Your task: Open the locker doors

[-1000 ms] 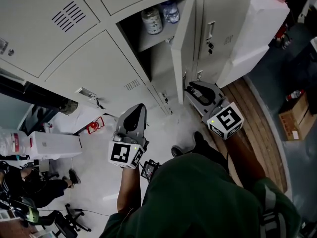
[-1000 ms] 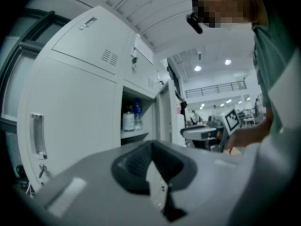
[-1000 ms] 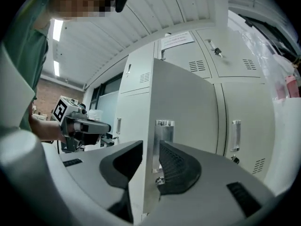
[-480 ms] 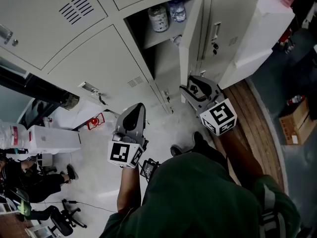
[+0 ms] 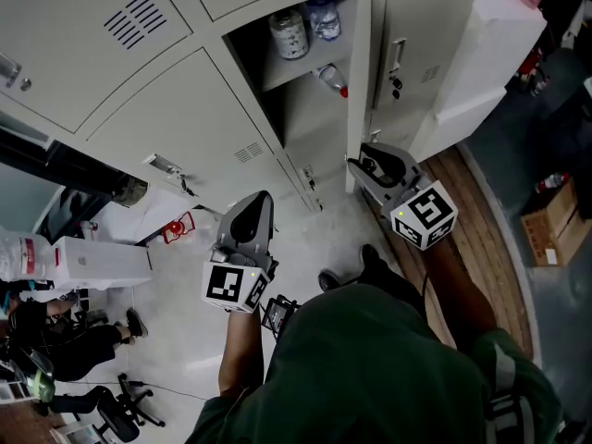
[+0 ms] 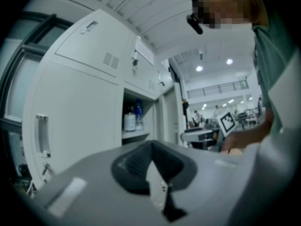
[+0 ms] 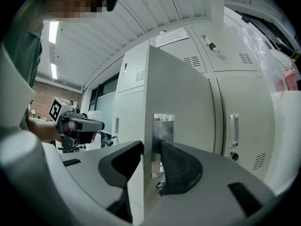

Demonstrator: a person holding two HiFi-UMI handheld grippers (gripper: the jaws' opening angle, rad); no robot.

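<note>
The grey locker door [image 5: 359, 72] stands swung out, edge-on in the head view. My right gripper [image 5: 357, 163] sits at its lower free edge. In the right gripper view the jaws have just been closing, and my right gripper [image 7: 151, 159] now pinches the door [image 7: 181, 93] at its metal handle plate [image 7: 163, 124]. Inside the open locker, bottles [image 5: 287, 33] stand on a shelf and a red-capped bottle [image 5: 333, 80] lies below. My left gripper [image 5: 252, 213] hangs level in front of a closed locker door [image 5: 199, 123], shut and holding nothing. In its own view my left gripper [image 6: 151, 154] faces the open locker [image 6: 134, 121].
Closed lockers [image 5: 88, 35] fill the upper left, and more closed doors [image 5: 416, 35] lie beyond the open one. A white cabinet [image 5: 486, 58] stands at the right above a wooden floor strip [image 5: 481, 220] and a cardboard box [image 5: 552, 220]. A white box [image 5: 102, 271] and seated people [image 5: 55, 340] are at lower left.
The locker door has swung further outward, now almost edge-on. My right gripper shifted slightly to the right with it. The left gripper has not moved.
</note>
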